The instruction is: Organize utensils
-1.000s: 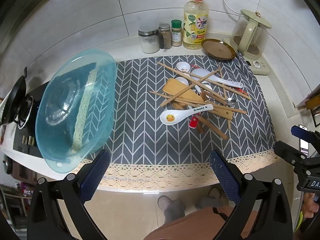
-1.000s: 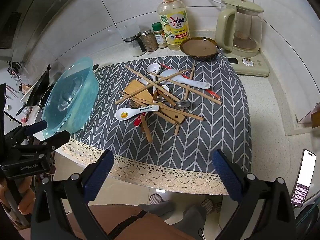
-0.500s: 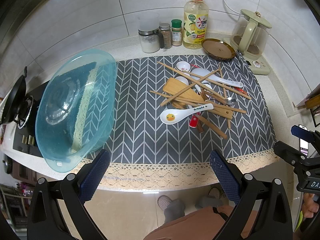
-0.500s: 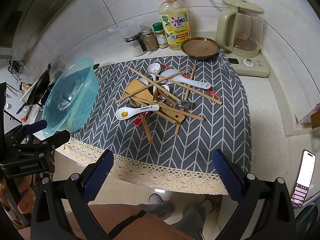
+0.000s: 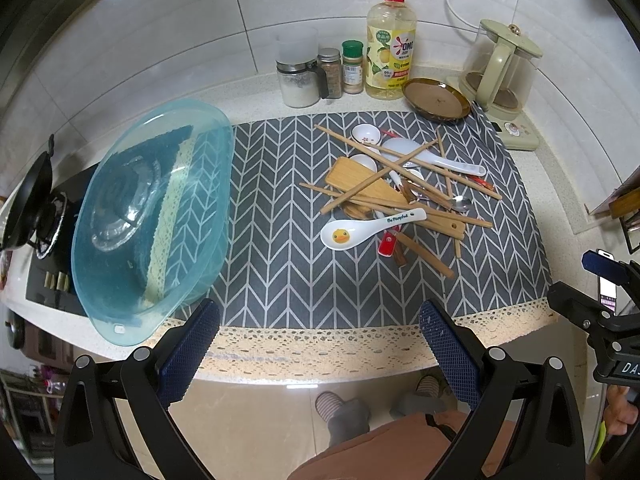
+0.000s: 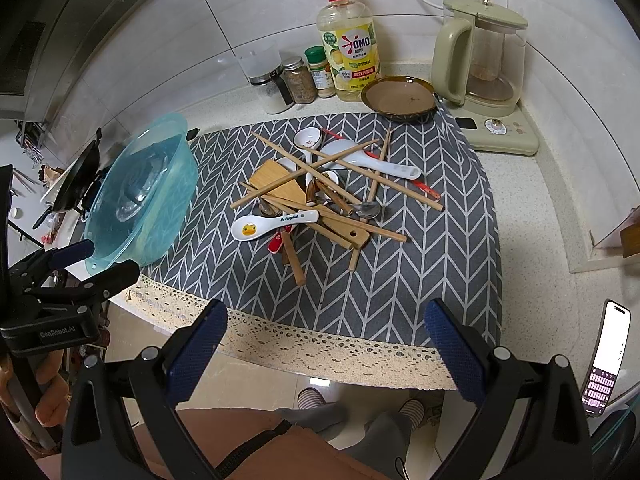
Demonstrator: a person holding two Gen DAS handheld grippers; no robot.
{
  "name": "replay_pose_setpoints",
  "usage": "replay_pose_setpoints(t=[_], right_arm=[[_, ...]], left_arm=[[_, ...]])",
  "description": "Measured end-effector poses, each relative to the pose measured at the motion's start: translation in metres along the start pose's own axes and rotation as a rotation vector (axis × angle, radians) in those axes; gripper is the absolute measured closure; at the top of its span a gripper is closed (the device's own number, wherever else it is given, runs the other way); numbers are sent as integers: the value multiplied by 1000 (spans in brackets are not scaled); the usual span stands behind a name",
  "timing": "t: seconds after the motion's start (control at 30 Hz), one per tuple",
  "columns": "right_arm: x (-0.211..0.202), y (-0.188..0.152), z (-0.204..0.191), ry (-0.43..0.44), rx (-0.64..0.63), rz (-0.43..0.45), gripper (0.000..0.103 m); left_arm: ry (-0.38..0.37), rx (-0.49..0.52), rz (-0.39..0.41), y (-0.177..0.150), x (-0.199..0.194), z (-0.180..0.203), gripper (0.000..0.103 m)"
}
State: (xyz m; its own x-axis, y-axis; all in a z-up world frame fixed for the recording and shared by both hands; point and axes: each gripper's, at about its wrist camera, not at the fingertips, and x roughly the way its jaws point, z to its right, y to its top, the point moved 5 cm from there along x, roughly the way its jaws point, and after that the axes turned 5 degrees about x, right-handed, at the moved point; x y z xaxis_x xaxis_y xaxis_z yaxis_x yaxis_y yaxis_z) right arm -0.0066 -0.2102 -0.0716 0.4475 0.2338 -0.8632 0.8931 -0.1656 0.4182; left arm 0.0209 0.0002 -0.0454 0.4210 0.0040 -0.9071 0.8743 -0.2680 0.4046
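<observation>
A jumbled pile of utensils lies on the grey chevron mat: wooden chopsticks, a wooden spatula, white ceramic spoons, one with a yellow duck, and a metal spoon. The pile also shows in the right wrist view. A tilted blue plastic basin stands at the mat's left end. My left gripper is open and empty, off the counter's front edge. My right gripper is open and empty, also in front of the counter.
At the back stand spice jars, a dish-soap bottle, a brown dish and a kettle. A stove with a black pan is at the left. A phone sits at the right.
</observation>
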Motion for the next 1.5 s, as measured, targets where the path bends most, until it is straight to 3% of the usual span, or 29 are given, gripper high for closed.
replay_pose_setpoints(t=[1.5], right_arm=[[1,-2,-5,-2,-4,4,7]], left_arm=[[0,-2,3,0,0,0,4]])
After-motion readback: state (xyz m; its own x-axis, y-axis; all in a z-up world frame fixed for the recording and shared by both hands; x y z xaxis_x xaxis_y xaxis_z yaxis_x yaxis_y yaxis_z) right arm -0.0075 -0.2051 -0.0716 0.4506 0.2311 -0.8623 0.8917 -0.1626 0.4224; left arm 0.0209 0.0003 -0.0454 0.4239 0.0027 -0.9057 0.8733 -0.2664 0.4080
